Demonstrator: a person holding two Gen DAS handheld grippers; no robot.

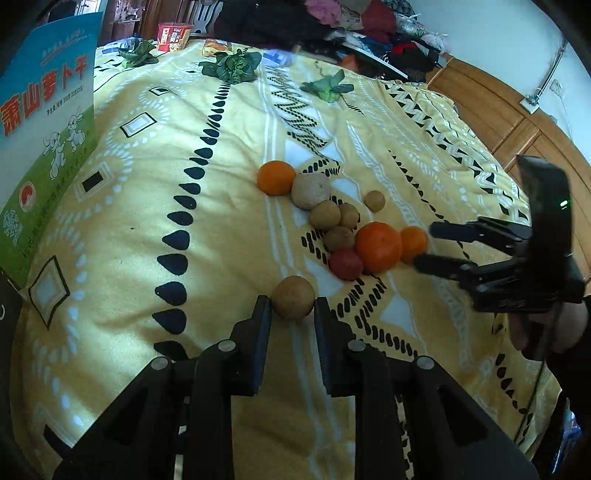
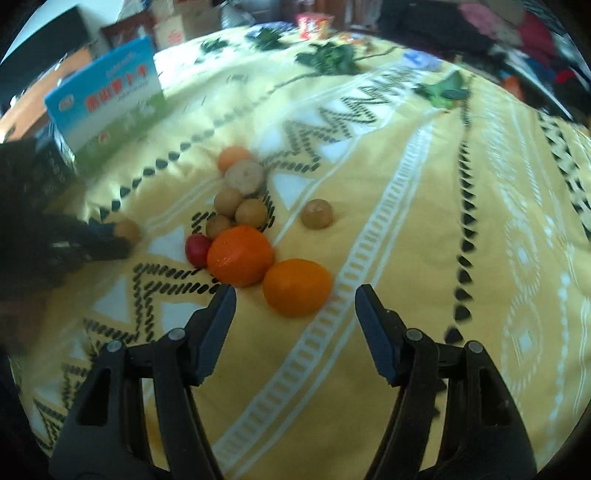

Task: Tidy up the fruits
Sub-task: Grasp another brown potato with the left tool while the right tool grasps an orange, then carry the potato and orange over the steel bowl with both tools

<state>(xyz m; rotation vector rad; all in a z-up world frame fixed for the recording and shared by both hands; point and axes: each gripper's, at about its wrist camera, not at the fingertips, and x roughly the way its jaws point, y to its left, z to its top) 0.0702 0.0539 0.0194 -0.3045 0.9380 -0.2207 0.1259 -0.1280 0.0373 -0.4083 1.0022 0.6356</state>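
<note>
A pile of fruit lies on the yellow patterned blanket (image 1: 221, 166): a large orange (image 1: 378, 246), a smaller orange (image 1: 413, 243), a far orange (image 1: 276, 177), a red fruit (image 1: 345, 264) and several brown round fruits (image 1: 325, 215). My left gripper (image 1: 293, 304) is shut on one small brown fruit (image 1: 293, 297), left of the pile; in the right wrist view that brown fruit (image 2: 127, 229) shows in my left gripper (image 2: 118, 236). My right gripper (image 2: 295, 291) is open, its tips either side of the smaller orange (image 2: 297, 288) with gaps showing. From the left wrist, the right gripper (image 1: 424, 245) reaches in from the right.
A blue and green box (image 1: 48, 140) stands on the blanket's left side. Leafy greens (image 1: 232, 66) and a red snack package (image 1: 173, 36) lie at the far end. Clothes are piled beyond, and a wooden cabinet (image 1: 498, 110) runs along the right.
</note>
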